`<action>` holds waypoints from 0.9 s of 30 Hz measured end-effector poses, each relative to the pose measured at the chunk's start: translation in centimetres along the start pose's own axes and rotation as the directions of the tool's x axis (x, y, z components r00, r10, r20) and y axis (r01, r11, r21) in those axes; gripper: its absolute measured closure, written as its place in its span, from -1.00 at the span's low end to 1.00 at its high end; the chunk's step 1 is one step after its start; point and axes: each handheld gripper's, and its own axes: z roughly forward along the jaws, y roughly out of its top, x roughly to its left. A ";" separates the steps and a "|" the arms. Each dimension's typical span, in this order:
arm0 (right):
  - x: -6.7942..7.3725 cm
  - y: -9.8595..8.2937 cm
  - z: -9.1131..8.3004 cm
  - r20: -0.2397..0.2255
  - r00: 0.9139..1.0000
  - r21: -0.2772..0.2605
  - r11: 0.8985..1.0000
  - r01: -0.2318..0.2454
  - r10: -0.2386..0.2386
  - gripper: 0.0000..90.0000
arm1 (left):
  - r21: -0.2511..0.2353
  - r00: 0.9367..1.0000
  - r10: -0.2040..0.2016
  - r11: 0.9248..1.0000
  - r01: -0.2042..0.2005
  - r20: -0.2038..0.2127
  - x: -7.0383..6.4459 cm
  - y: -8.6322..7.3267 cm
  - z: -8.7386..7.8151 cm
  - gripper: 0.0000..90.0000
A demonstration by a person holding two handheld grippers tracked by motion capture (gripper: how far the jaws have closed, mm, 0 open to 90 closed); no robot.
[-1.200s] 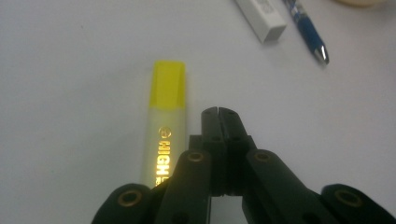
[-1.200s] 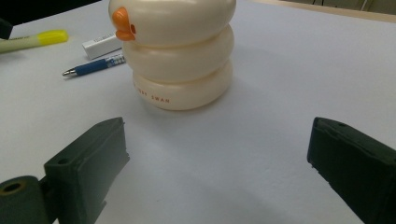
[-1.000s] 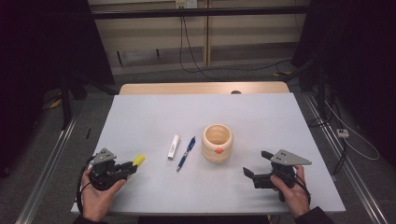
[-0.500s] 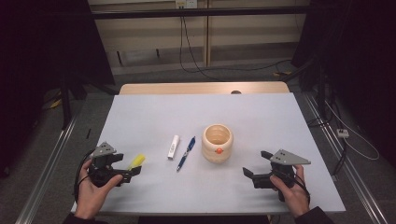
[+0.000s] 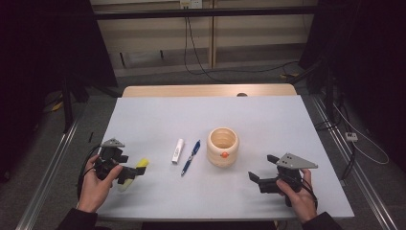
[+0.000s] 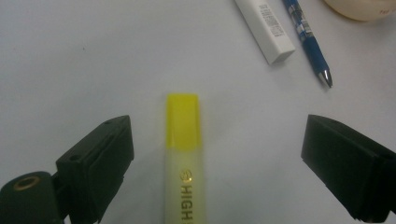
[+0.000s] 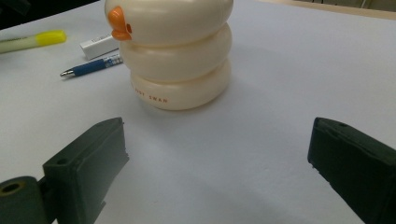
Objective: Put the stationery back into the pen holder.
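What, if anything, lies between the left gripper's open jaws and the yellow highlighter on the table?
Nothing visible does. The yellow highlighter lies flat on the table between the open jaws of the left gripper, with bare table on either side. The white eraser and blue pen lie farther on, beyond its cap.

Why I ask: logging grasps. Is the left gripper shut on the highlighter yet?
No. The left gripper is open; the highlighter lies between its spread jaws, untouched.

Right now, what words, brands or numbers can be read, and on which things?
"HIGH", cut off by the frame edge: yellow highlighter pen.
"SWAN", after a blurred word: cream ringed duck-faced pot.
White rectangular eraser: print too blurred to read.
Blue ballpoint pen: markings too small.
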 end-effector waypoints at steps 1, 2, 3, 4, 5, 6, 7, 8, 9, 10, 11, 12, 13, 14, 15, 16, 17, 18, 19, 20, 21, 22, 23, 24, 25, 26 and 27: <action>0.0 0.0 0.0 0.000 1.000 0.003 1.000 0.001 -0.001 -0.91 | 0.012 1.000 0.018 1.000 -0.018 -0.005 0.1 0.3 0.2 -0.79; 0.0 0.0 0.0 0.000 1.000 0.003 1.000 0.002 -0.002 -0.91 | 0.022 0.999 0.034 0.999 -0.033 -0.013 0.1 0.5 0.5 -0.79; 0.0 0.0 0.0 0.000 1.000 0.003 1.000 0.003 -0.003 -0.91 | 0.043 0.998 0.056 0.998 -0.054 -0.031 0.2 0.8 0.9 -0.79; 0.1 0.0 0.0 0.000 1.000 0.002 1.000 0.005 -0.005 -0.91 | 0.048 0.997 0.058 0.997 -0.056 -0.052 0.2 0.9 1.2 -0.81; 0.1 0.0 0.0 0.000 1.000 0.002 1.000 0.006 -0.006 -0.91 | 0.062 0.995 0.063 0.996 -0.058 -0.076 0.2 1.0 1.6 -0.83; 0.1 0.0 0.0 0.000 1.000 0.003 1.000 0.008 -0.008 -0.91 | 0.084 0.992 0.063 0.995 -0.055 -0.106 0.1 1.1 2.0 -0.82; 0.1 0.0 0.0 0.001 1.000 0.001 1.000 0.007 -0.007 -0.91 | 0.086 0.991 0.071 0.994 -0.061 -0.111 0.0 1.1 2.2 -0.78; 0.0 0.0 0.0 -0.001 1.000 0.002 1.000 0.005 -0.005 -0.91 | 0.088 0.991 0.087 0.993 -0.078 -0.105 0.0 1.1 2.4 -0.76; 0.0 0.0 0.0 -0.001 1.000 0.002 1.000 0.005 -0.005 -0.91 | 0.100 0.991 0.089 0.992 -0.079 -0.104 0.0 1.1 2.5 -0.75; 0.0 0.0 0.0 -0.001 1.000 0.001 1.000 0.005 -0.005 -0.91 | 0.109 0.992 0.081 0.992 -0.070 -0.100 0.1 1.1 2.5 -0.74; 0.0 0.0 0.0 0.000 1.000 0.000 1.000 0.007 -0.007 -0.91 | 0.087 0.993 0.056 0.995 -0.047 -0.106 0.1 1.0 2.5 -0.78; 0.0 0.0 0.0 0.001 1.000 0.001 1.000 0.008 -0.008 -0.91 | 0.085 0.993 0.048 0.996 -0.038 -0.110 0.2 0.9 2.4 -0.80; 0.1 0.0 0.0 -0.001 1.000 0.002 1.000 0.010 -0.010 -0.91 | 0.101 0.992 0.048 0.994 -0.036 -0.114 0.3 0.9 2.5 -0.79; 0.1 0.0 0.1 -0.002 1.000 0.003 1.000 0.012 -0.012 -0.91 | 0.123 0.991 0.048 0.992 -0.033 -0.123 0.3 0.9 2.7 -0.77; 0.1 0.0 0.1 -0.003 1.000 0.004 1.000 0.013 -0.013 -0.91 | 0.131 0.991 0.051 0.991 -0.035 -0.122 0.3 0.9 2.9 -0.76; 0.1 0.0 0.1 -0.004 1.000 0.006 1.000 0.012 -0.012 -0.91 | 0.143 0.992 0.059 0.989 -0.042 -0.114 0.2 0.9 3.0 -0.70; 0.1 0.0 0.1 -0.004 1.000 0.006 1.000 0.013 -0.013 -0.91 | 0.145 0.993 0.066 0.988 -0.051 -0.101 0.2 0.9 3.2 -0.62; 0.1 0.0 0.1 -0.003 1.000 0.006 1.000 0.013 -0.013 -0.91 | 0.130 0.995 0.062 0.990 -0.051 -0.083 0.2 1.0 3.2 -0.58; 0.1 0.0 0.1 -0.003 1.000 0.006 1.000 0.011 -0.011 -0.91 | 0.123 0.995 0.060 0.991 -0.050 -0.078 0.3 1.0 3.3 -0.52; 0.1 0.0 0.1 -0.001 1.000 0.006 1.000 0.010 -0.010 -0.91 | 0.132 0.994 0.065 0.990 -0.054 -0.086 0.4 1.1 3.4 -0.45; 0.1 0.0 0.1 -0.001 1.000 0.006 1.000 0.010 -0.010 -0.91 | 0.141 0.994 0.057 0.989 -0.043 -0.098 0.5 1.1 3.6 -0.42; 0.1 0.0 0.0 -0.001 1.000 0.006 1.000 0.014 -0.014 -0.91 | 0.152 0.993 0.057 0.988 -0.040 -0.108 0.6 1.0 3.7 -0.38; 0.1 0.0 0.0 -0.001 1.000 0.006 1.000 0.015 -0.015 -0.91 | 0.161 0.993 0.058 0.986 -0.040 -0.106 0.6 1.0 3.7 -0.33; 0.1 0.0 0.0 -0.001 1.000 0.006 1.000 0.015 -0.015 -0.91 | 0.165 0.993 0.053 0.986 -0.035 -0.101 0.7 1.0 3.7 -0.28; 0.1 0.0 0.0 -0.001 1.000 0.007 1.000 0.015 -0.015 -0.91 | 0.168 0.993 0.055 0.985 -0.037 -0.104 0.7 0.9 3.6 -0.22; 0.1 0.0 0.0 -0.002 1.000 0.008 1.000 0.014 -0.014 -0.91 | 0.171 0.993 0.055 0.985 -0.036 -0.107 0.7 0.9 3.5 -0.16; 0.1 0.0 0.0 -0.002 1.000 0.009 1.000 0.015 -0.015 -0.91 | 0.176 0.993 0.054 0.984 -0.035 -0.106 0.7 0.9 3.4 -0.10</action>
